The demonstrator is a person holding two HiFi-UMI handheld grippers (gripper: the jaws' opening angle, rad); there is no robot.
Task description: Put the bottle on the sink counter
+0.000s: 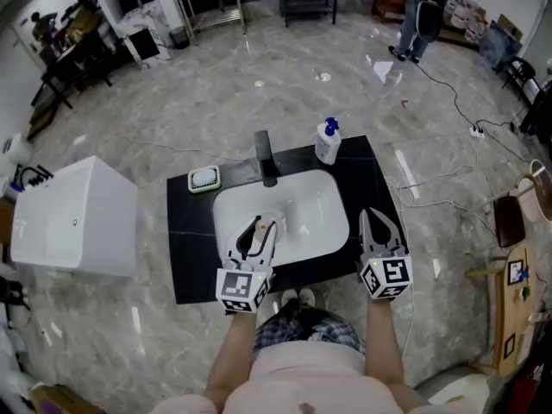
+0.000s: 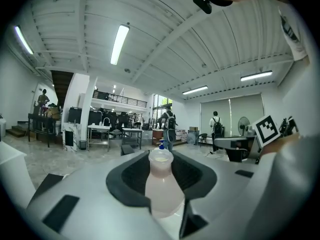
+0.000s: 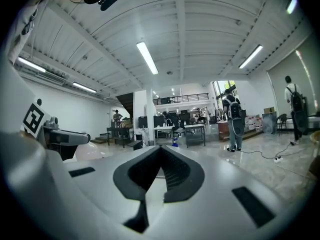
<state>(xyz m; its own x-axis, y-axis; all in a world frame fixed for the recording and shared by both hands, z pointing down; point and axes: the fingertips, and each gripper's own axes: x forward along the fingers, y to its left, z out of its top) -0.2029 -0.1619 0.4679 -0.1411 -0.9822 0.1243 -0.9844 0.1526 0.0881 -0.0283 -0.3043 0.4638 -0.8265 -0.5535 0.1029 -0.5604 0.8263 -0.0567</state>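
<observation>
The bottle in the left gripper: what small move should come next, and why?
Probably ease the left gripper to its left, until the bottle is above the bare black counter, then lower it. The jaws are clamped on the bottle, but in the head view the gripper hangs over the white basin, not over the counter where the bottle belongs.

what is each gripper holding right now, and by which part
The left gripper holds a pale bottle by the sides of its body; the right gripper holds nothing.

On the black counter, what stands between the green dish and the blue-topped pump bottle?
The black faucet stands between the green dish and the pump bottle; the head view shows it.
</observation>
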